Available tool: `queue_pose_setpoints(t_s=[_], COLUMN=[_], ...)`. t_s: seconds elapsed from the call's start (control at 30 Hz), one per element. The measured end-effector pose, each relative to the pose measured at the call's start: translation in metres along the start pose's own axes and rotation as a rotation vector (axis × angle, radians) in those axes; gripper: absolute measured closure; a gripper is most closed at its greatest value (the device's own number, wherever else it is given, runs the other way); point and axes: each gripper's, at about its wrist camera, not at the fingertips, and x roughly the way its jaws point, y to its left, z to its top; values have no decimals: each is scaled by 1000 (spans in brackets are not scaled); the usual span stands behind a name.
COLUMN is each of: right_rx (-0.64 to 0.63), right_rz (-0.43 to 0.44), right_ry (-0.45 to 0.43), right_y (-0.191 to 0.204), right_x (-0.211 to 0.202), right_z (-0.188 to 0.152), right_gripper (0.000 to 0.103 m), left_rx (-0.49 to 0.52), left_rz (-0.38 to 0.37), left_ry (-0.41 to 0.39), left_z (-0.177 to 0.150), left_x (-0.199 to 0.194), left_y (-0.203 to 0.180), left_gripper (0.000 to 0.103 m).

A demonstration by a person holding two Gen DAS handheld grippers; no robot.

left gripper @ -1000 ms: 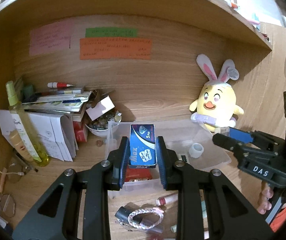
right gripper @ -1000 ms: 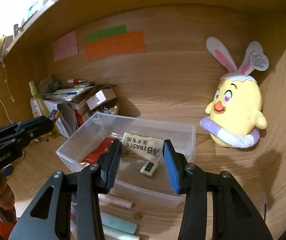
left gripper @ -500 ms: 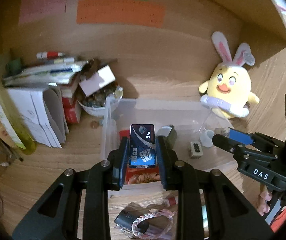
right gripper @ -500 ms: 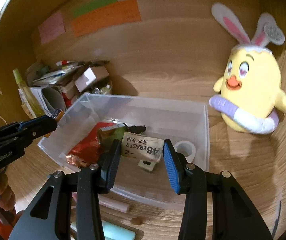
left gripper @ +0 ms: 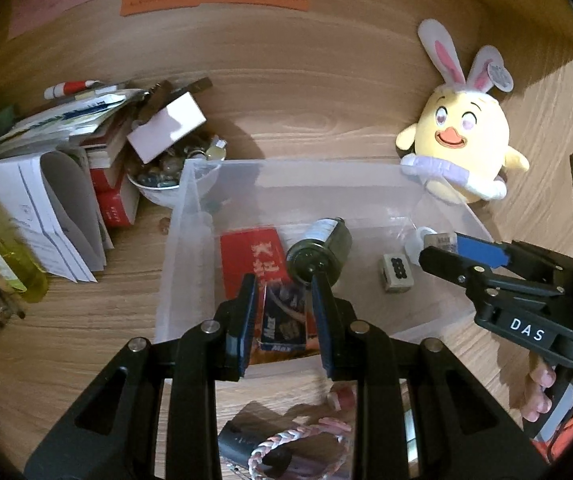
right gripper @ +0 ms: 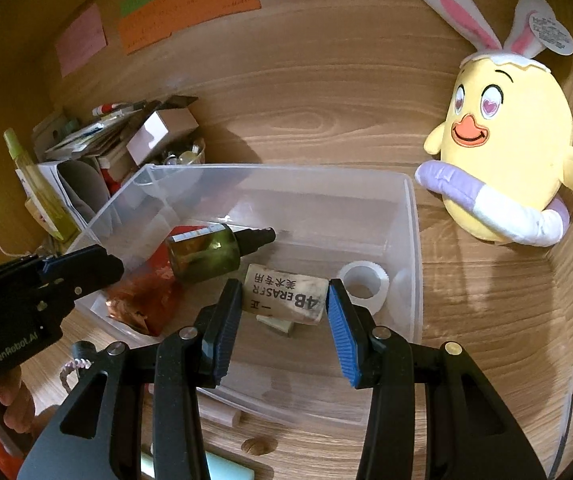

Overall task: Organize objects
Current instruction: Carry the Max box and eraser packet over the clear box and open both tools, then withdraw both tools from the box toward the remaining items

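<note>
A clear plastic bin (left gripper: 190, 184) (right gripper: 414, 240) stands on the wooden desk. My left gripper (left gripper: 282, 292) is open above its near edge; the blue Max staple box (left gripper: 284, 320) lies loose between the fingers, on a red packet (left gripper: 246, 256). My right gripper (right gripper: 284, 300) is open over the bin; the 4B eraser (right gripper: 286, 298) sits between the fingers, apart from both pads. A dark green bottle (right gripper: 206, 254) (left gripper: 320, 254), a white tape roll (right gripper: 362, 284) and a small tile (left gripper: 395, 278) lie in the bin.
A yellow bunny-eared plush (left gripper: 462, 148) (right gripper: 506, 160) sits right of the bin. Books and papers (left gripper: 54, 184), a bowl of small items (left gripper: 166, 172) and a yellow-green bottle (left gripper: 2, 256) crowd the left. A braided bracelet (left gripper: 298, 444) and chalk sticks (right gripper: 218, 468) lie in front.
Both grippers dipped toward the bin and opened. The left let go of the blue staple box; the right let go of the eraser.
</note>
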Motion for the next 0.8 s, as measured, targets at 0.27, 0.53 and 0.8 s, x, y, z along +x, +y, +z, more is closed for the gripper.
queue_pose_setpoints(t_s=[0.27, 0.53, 0.8], right_rx=[-19, -23, -29], right_rz=[-11, 20, 49], right_ry=[5, 4, -52], right_y=[4, 7, 10], right_x=[1, -6, -33], right_z=[-1, 0, -1], right_gripper=[63, 58, 46], left_rx=[3, 6, 35], left_rz=[-12, -28, -29], left_ry=[7, -16, -71], left_z=[0, -2, -9], left_x=[-1, -15, -44], left_y=[-2, -6, -13], left_gripper=[75, 61, 34])
